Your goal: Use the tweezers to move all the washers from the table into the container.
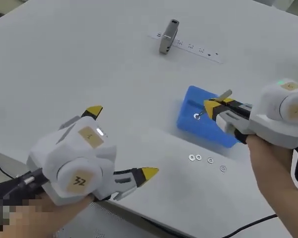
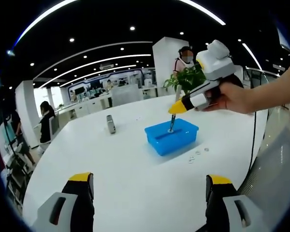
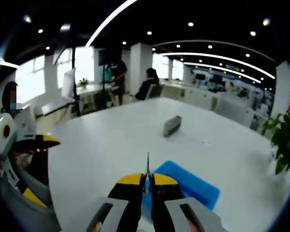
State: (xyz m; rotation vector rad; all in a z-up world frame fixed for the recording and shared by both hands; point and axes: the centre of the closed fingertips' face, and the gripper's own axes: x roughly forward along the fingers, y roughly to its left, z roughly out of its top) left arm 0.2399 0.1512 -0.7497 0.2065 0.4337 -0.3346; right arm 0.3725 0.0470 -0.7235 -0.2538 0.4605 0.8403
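The right gripper was clamped on the tweezers. Their tips hung over the inside of the blue container and pinched what looked like a washer, though it was too small to be sure. Four more washers lay in a loose row on the white table, just beside the container's near wall, while the left gripper hovered over the table's near edge, well apart from the container, with its yellow-tipped jaws spread wide.
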